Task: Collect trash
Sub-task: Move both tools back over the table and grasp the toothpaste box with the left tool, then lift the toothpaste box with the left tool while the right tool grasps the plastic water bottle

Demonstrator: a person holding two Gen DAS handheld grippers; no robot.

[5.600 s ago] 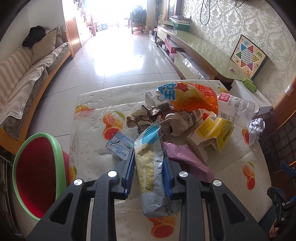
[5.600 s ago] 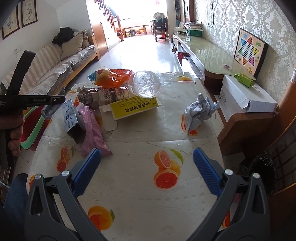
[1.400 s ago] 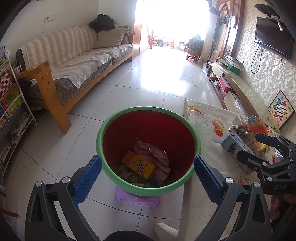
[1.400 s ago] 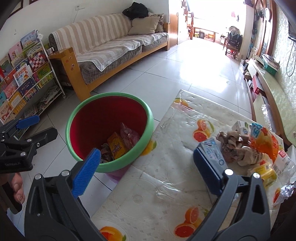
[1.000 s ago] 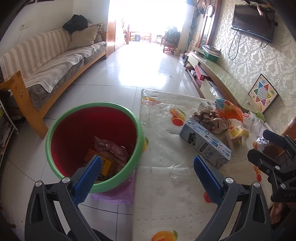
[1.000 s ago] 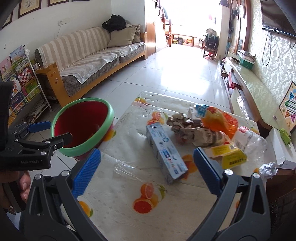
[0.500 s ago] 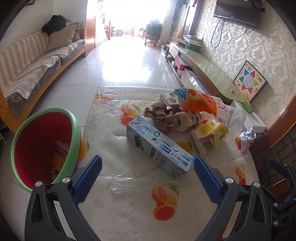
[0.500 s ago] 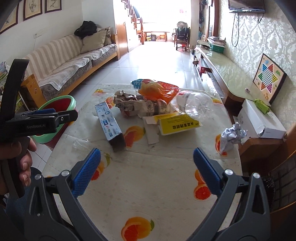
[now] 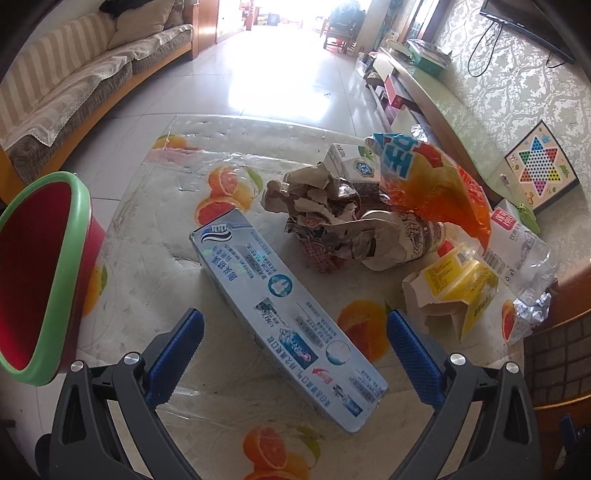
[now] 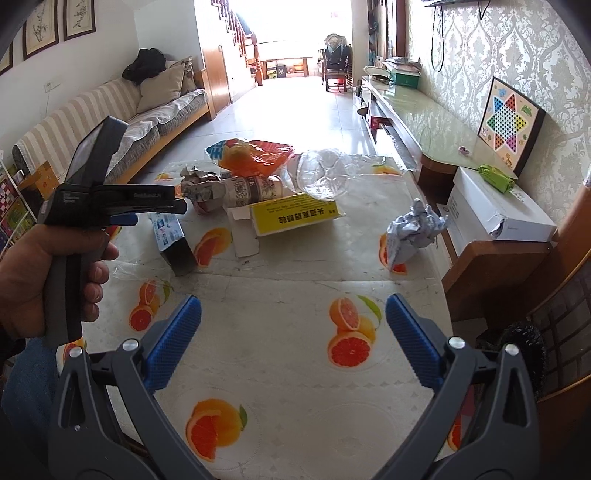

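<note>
1. The left gripper (image 9: pixel 291 334) is hovering with jaws spread wide over the long blue-and-white toothpaste carton (image 9: pixel 284 314), which is lying on the fruit-print table (image 9: pixel 155 258).
2. The right gripper (image 10: pixel 293 325) is also gaping, grasping nothing.
3. The red bin with green rim (image 9: pixel 40 277) is getting cut off at the left edge.

Strong daylight from far doorway (image 10: pixel 284 22), blown out white in both views. Glare patch on tiled floor (image 9: pixel 280 88). Desk (image 10: pixel 295 295) evenly lit, shadows soft and faint. Heavy fisheye bending; dark vignette at corners. Centre sharp, slight softness toward edges.
</note>
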